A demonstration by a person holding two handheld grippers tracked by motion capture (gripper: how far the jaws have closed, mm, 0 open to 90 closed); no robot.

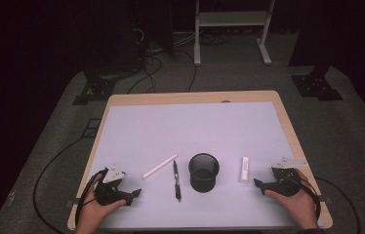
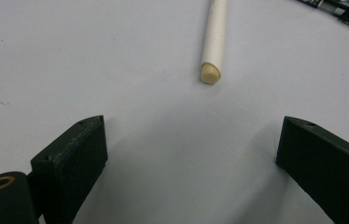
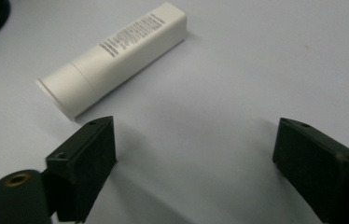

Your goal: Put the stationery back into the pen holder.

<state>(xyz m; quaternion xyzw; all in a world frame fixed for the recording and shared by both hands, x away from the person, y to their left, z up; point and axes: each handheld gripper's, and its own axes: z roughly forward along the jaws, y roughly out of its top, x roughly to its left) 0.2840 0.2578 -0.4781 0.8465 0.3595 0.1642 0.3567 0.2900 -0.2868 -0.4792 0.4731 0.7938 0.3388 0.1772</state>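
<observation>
— White pen (image 1: pixel 160 166) lies on the pale mat (image 1: pixel 190 126), slanted, just left of the black pen (image 1: pixel 176 180). The left gripper (image 1: pixel 132 193) is near the lower end of it, held low by the left hand (image 1: pixel 95 207) at the front left of the table (image 1: pixel 288 126).

— And how do the jaws of this gripper stand?

— In the left gripper view they are wide apart, with bare mat between them. The cream-coloured tip of the white pen (image 2: pixel 213 42) is a little ahead of them and does not touch them. A part of the black pen (image 2: pixel 338 9) is at the top right corner of that view.

— What about the other side?

— The right gripper (image 1: pixel 259 183) is at the front right, in the right hand (image 1: pixel 297 204). It points to the white tube (image 1: pixel 244 168), which lies flat, right of the black mesh cup (image 1: pixel 203 171) and apart from it. In the right gripper view the jaws are also spread, and nothing is between them. The white tube (image 3: pixel 114 56) with small printed text is just ahead of one jaw, close to it, but whether they touch cannot be told.

— Where does the cup stand?

— Upright, between the black pen and the tube, near the middle of the front edge.
</observation>
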